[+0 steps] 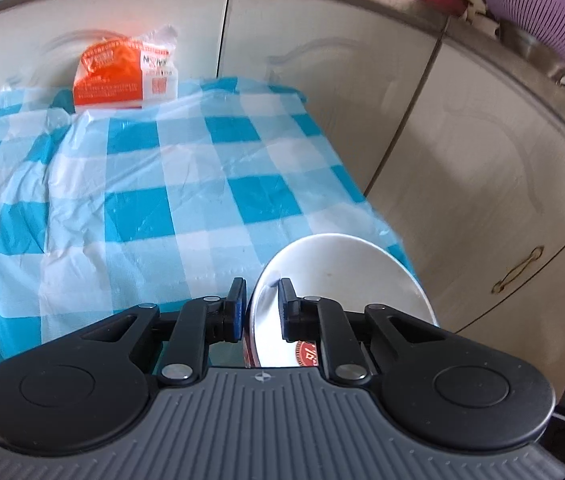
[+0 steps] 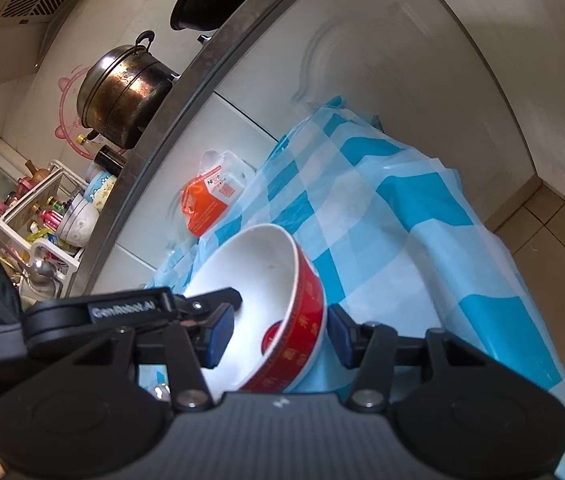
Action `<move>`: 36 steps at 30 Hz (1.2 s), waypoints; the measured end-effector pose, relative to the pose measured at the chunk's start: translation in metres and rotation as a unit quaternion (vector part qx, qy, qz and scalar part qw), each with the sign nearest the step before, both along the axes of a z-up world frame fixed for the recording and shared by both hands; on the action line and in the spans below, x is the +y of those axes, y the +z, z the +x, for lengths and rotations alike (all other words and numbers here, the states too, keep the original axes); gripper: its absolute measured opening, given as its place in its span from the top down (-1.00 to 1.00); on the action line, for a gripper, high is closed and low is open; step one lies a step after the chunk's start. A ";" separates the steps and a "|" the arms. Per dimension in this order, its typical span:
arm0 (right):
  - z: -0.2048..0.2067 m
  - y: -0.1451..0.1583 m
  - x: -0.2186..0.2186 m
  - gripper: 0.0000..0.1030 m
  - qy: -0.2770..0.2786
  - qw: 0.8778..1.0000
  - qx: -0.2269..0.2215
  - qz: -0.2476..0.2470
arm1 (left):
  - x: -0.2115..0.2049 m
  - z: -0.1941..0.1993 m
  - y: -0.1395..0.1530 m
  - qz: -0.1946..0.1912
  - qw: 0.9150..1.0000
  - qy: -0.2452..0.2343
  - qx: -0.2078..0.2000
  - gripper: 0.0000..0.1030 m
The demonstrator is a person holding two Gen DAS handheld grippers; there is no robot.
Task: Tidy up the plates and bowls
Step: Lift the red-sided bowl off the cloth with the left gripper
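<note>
While the left gripper (image 1: 261,307) had its jaws pinched on the near rim of the red-and-white bowl (image 1: 338,280), one pad inside the wall and one outside, I judged the step in hand to be a shared lift or handover of that bowl above the checked tablecloth (image 1: 170,184). In the right wrist view the same bowl (image 2: 266,300) sat tilted, its white inside turned up and leftward and its red band facing the right side. The right gripper (image 2: 278,334) had its jaws well apart, straddling the bowl: the left pad hung over the white interior, the right pad just beside the red outer wall, not visibly touching it. I could not tell whether the bowl's base was resting on the cloth or clear of it.

To do this well, I thought I should hold the left pinch steady and keep the bowl from tipping further, since a rim grip on glazed ware looked likely to slip or pivot. If the right was meant to take it, I wanted its pads brought onto the wall squarely, one inside and one outside, well down from the lip, and closed before the left let go. The table's right edge lay near, with the cupboard doors (image 1: 462,152) and floor beyond, so I meant to work toward the cloth's middle. The orange packet (image 1: 122,76) at the far end was well apart and no obstacle.
</note>
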State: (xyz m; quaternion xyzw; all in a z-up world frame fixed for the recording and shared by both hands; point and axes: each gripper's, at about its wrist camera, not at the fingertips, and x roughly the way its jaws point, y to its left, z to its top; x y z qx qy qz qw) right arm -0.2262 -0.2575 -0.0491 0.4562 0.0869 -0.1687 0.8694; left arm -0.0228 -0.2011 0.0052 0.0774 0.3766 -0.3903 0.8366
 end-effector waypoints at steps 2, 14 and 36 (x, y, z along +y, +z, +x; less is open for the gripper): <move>0.000 0.003 0.002 0.00 -0.004 1.000 -0.002 -0.004 | 0.002 -0.001 0.004 -0.008 1.000 0.002 -0.001 0.72; 0.008 0.028 0.015 -0.01 -0.007 0.999 -0.018 -0.038 | 0.029 0.007 0.018 -0.059 0.997 0.043 0.010 0.71; 0.040 0.064 0.065 -0.01 0.048 0.996 -0.024 -0.076 | 0.125 0.004 0.046 -0.126 0.987 0.095 0.010 0.69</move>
